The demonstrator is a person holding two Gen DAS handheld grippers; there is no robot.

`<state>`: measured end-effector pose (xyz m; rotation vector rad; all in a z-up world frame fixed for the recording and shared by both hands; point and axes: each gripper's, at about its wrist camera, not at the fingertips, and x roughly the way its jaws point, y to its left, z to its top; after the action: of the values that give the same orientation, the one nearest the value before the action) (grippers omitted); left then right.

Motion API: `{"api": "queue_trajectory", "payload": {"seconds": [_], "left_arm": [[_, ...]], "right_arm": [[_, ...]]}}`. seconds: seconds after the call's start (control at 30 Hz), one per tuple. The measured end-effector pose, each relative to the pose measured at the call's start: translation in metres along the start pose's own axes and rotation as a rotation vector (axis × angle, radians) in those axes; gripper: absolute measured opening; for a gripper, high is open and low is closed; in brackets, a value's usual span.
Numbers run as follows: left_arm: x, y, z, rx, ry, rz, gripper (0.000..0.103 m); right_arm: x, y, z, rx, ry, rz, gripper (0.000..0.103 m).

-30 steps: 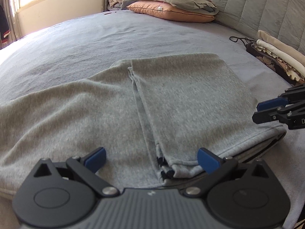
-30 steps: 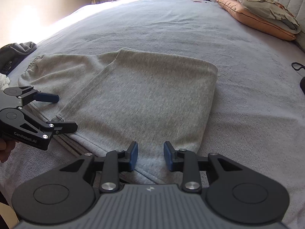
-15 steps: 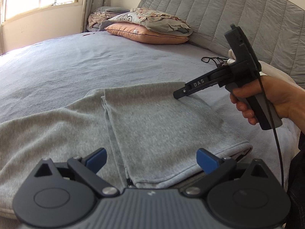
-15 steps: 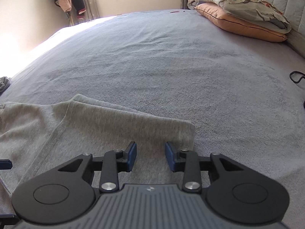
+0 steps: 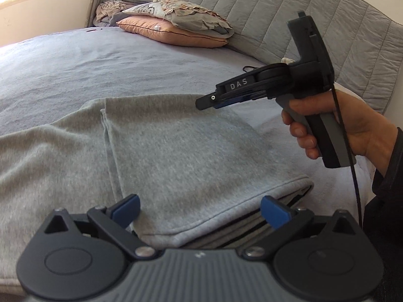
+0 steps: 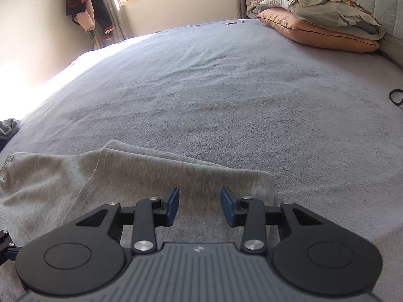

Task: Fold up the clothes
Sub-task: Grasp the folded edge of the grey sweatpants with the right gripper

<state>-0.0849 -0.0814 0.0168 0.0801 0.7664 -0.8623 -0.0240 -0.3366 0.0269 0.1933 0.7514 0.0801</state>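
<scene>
A grey sweatshirt-like garment lies partly folded on the bed, one panel laid over the rest. Its hem is near my left gripper, which is open wide and empty just above that near edge. My right gripper is partly open and empty, held above the garment's far folded edge. In the left wrist view it is in a hand, above the garment's far right part.
The bed has a grey cover and a quilted headboard. Pillows are stacked at the head. A black cord loop lies at the right. Clothes hang by the window.
My right gripper has risen from the garment's near edge and moved toward its far edge. My left gripper has shifted right along the hem. The garment has not moved.
</scene>
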Motion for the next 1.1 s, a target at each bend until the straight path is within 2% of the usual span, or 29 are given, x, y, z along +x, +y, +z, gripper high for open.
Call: {"api": "queue_trajectory", "payload": {"seconds": [0.13, 0.23, 0.27, 0.3, 0.33, 0.43, 0.57, 0.67, 0.8, 0.93, 1.0, 1.1], "left_arm": [[-0.002, 0.007, 0.002, -0.05, 0.008, -0.01, 0.102], [0.002, 0.014, -0.001, -0.075, 0.042, 0.022, 0.103], [0.005, 0.018, -0.003, -0.086, 0.06, 0.037, 0.103], [0.004, 0.021, -0.004, -0.096, 0.053, 0.034, 0.103], [0.003, 0.021, -0.004, -0.099, 0.047, 0.033, 0.103], [-0.002, 0.021, -0.001, -0.111, 0.034, 0.053, 0.102], [-0.013, 0.023, 0.004, -0.128, -0.019, 0.063, 0.102], [-0.018, 0.017, 0.005, -0.091, -0.048, 0.03, 0.102], [-0.009, 0.009, 0.0, -0.042, -0.019, 0.023, 0.102], [0.0, 0.001, -0.005, 0.007, 0.01, 0.017, 0.103], [0.001, 0.002, -0.005, 0.005, 0.019, 0.011, 0.103], [0.003, 0.006, -0.007, -0.015, 0.057, 0.033, 0.103]], "right_arm": [[-0.033, 0.007, -0.024, 0.053, 0.034, -0.002, 0.04], [-0.057, 0.012, -0.056, 0.069, 0.056, -0.028, 0.038], [-0.065, 0.015, -0.066, 0.059, 0.053, -0.034, 0.034], [-0.073, 0.019, -0.076, 0.056, 0.051, -0.029, 0.022], [-0.078, 0.02, -0.085, 0.068, 0.054, -0.018, 0.018], [-0.087, 0.026, -0.108, 0.09, 0.073, 0.005, 0.015], [-0.085, 0.033, -0.12, 0.088, 0.079, -0.011, 0.015], [-0.087, 0.025, -0.121, 0.15, 0.075, 0.007, 0.015], [-0.102, 0.025, -0.13, 0.21, 0.013, -0.003, 0.015], [-0.093, 0.027, -0.133, 0.193, 0.035, -0.022, 0.015], [-0.092, 0.029, -0.133, 0.182, 0.036, -0.028, 0.014], [-0.1, 0.02, -0.13, 0.244, -0.003, -0.017, 0.016]]}}
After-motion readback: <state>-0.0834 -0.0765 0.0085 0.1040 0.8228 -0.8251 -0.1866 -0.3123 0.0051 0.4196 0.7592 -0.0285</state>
